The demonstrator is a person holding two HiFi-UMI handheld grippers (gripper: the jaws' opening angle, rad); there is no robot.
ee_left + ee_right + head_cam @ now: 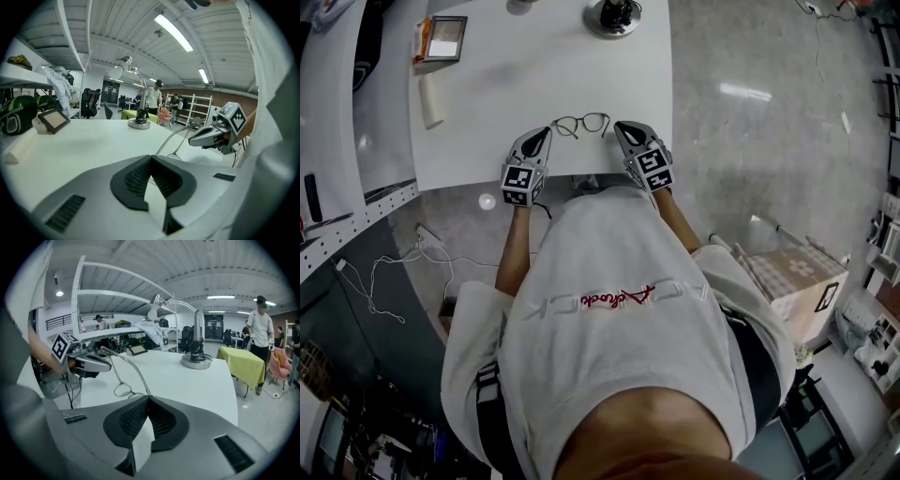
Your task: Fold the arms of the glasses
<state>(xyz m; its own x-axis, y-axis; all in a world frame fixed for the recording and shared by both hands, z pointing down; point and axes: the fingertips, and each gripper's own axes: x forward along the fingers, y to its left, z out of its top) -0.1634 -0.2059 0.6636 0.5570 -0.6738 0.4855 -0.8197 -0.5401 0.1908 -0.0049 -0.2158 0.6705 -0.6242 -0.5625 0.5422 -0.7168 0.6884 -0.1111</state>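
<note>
Thin dark-rimmed glasses rest near the front edge of the white table. My left gripper meets the frame's left end and my right gripper meets its right end. In the left gripper view the jaws are closed, and a thin arm rises from their tip toward the other gripper. The right gripper view mirrors this. Its closed jaws hold the end of an arm, with a lens just beyond. How far the arms are folded is unclear.
A lamp base stands at the table's back, with a framed tablet and a white roll at the left. The table's front edge is right under my grippers. A cardboard box sits on the floor to the right.
</note>
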